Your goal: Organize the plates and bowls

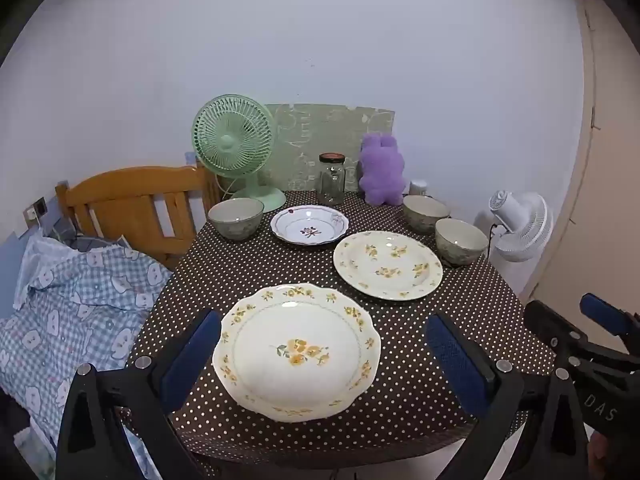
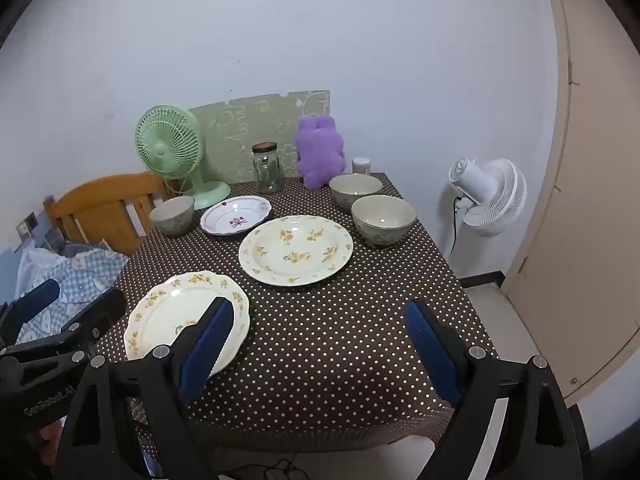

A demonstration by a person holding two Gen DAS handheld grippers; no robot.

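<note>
Left wrist view: desk (image 1: pixel 248 264) in brown polka-dot cloth against a pale wall. Left gripper (image 1: pixel 324 354) hovers with jaws spread, empty, above the scalloped plate (image 1: pixel 296 350) at the near edge. Advise gripping its rim squarely, lifting level.

Right wrist view: right gripper (image 2: pixel 320 344) jaws spread, empty. Round plate (image 2: pixel 296 250) mid-desk; bowl (image 2: pixel 383 219) far right. "GenRobot.AI" legible on the left gripper's body.

Both wrist views side by side, facing across the same table (image 1: pixel 248 264)
</note>
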